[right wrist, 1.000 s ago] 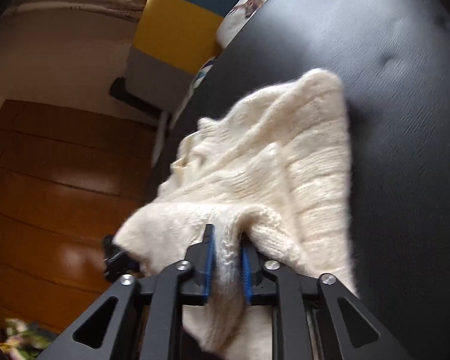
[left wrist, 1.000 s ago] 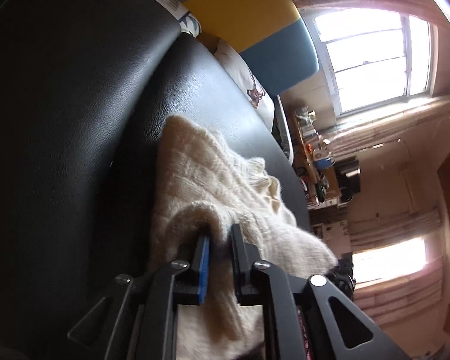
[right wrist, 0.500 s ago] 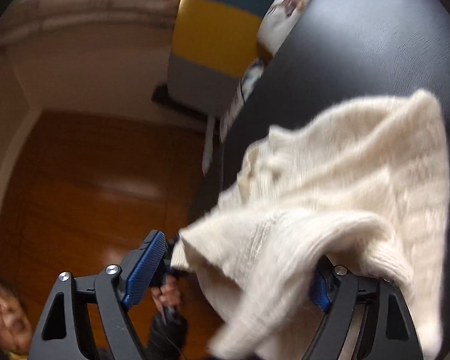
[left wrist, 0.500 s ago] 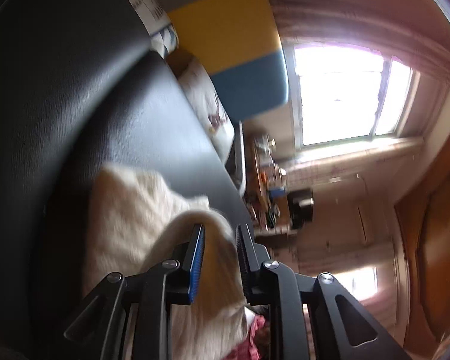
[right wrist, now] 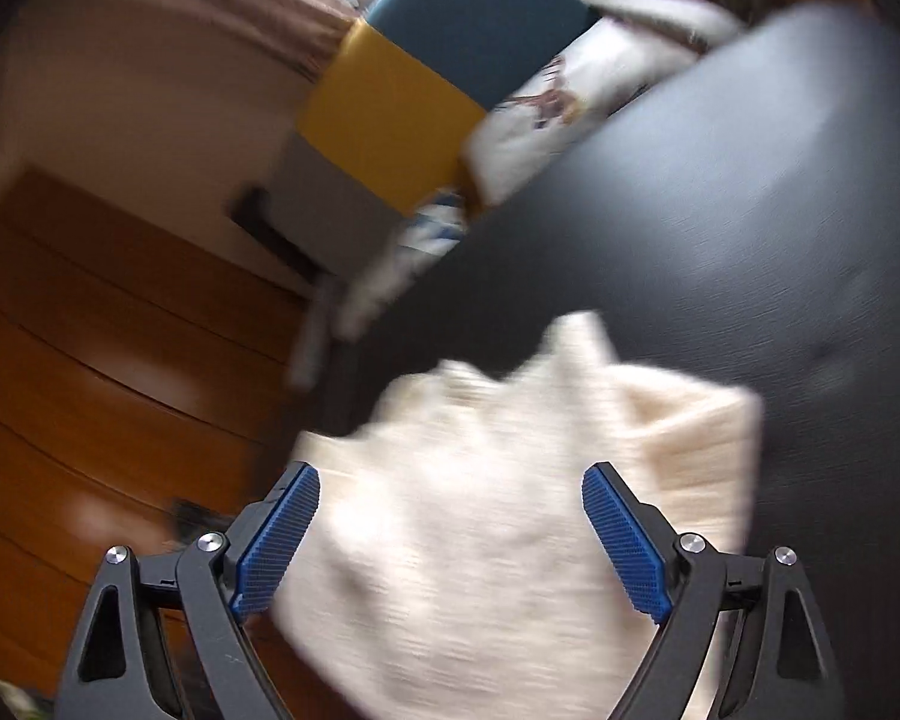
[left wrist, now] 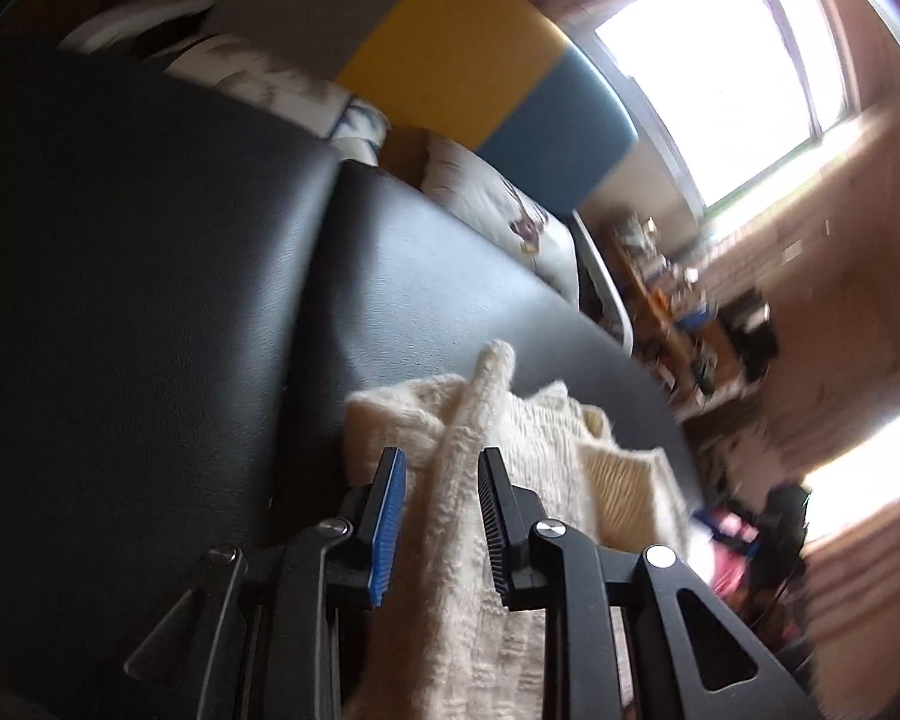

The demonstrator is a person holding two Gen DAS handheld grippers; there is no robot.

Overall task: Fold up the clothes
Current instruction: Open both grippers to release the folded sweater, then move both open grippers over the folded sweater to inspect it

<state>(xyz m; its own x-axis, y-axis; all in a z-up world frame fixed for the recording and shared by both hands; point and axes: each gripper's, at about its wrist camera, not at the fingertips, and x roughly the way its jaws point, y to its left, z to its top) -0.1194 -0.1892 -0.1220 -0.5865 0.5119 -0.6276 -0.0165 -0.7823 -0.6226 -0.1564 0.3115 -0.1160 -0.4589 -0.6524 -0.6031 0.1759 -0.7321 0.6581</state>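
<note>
A black leather sofa seat (left wrist: 426, 276) carried the cream, soft knitted sweater (right wrist: 492, 510), bunched and floppy; hems looked the best holds. The right hand-held gripper (right wrist: 450, 534) gaped released; the left hand-held gripper (left wrist: 441, 504) loosely straddled a knit ridge.

Cream sweater (right wrist: 498, 516) blurred, lower edge cut off

Cream knit sweater (left wrist: 510, 450), ribbed texture, pale yellowish folds. Black leather sofa (left wrist: 180, 300), fine grain. Both grippers black with blue ridged pads (right wrist: 279, 540). Headboard (left wrist: 480, 78) in grey, yellow and teal blocks. White pillow (right wrist: 546, 114) with small brown print. Orange-brown wood cupboard (right wrist: 90, 360). Striped pinkish-brown curtains (left wrist: 858, 480).
</note>
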